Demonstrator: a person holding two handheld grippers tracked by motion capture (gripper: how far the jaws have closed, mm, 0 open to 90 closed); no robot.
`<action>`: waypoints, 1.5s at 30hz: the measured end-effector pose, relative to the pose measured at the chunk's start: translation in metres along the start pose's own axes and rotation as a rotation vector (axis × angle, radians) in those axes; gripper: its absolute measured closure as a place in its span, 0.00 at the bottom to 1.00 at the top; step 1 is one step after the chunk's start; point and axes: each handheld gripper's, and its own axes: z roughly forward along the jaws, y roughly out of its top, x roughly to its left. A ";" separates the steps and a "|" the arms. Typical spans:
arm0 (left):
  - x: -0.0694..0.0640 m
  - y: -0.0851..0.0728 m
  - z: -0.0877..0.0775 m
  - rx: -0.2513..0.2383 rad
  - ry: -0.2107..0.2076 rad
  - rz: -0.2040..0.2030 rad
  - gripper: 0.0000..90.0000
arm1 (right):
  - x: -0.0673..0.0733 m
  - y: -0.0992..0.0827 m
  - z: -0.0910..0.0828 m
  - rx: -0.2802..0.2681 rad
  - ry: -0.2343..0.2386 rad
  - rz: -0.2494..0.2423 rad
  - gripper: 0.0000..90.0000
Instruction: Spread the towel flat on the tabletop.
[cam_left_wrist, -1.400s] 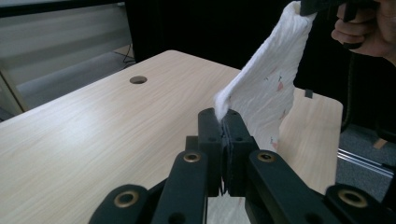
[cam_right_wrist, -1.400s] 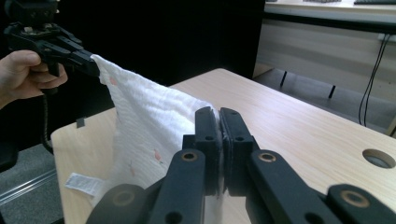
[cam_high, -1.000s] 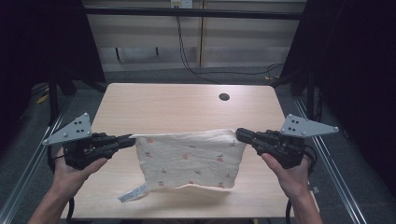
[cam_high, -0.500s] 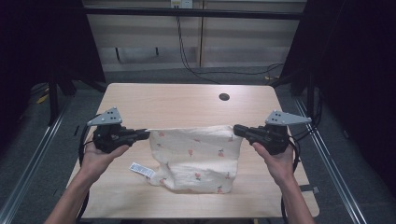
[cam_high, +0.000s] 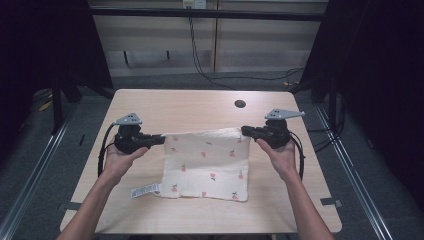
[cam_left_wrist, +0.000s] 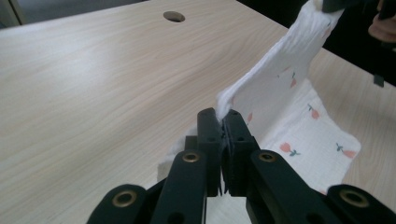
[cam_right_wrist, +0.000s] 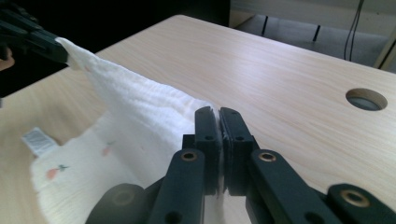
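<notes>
At counter (cam_high: 150, 107) centre, we see the cloth (cam_high: 207, 165) stretched btwn both claws: left claw (cam_high: 161, 139) clenched on its 9 o'clock top corner, right claw (cam_high: 245, 131) clenched on its 3 o'clock corner. Lower part lies flat; label (cam_high: 145, 190) at 7 o'clock.

No text can be read. The white tag (cam_high: 145, 190) at the cloth's (cam_high: 210, 165) near left corner carries dark print, too small to make out.
</notes>
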 end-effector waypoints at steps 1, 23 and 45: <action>0.004 -0.001 0.005 0.005 -0.002 -0.013 0.97 | -0.003 -0.001 0.005 0.010 -0.007 0.005 0.96; 0.021 -0.022 0.022 0.061 0.039 -0.071 0.70 | -0.035 -0.024 0.046 0.137 -0.117 0.103 0.69; -0.027 -0.071 -0.018 0.123 -0.083 -0.010 0.75 | 0.033 -0.079 -0.011 0.253 0.066 0.004 0.80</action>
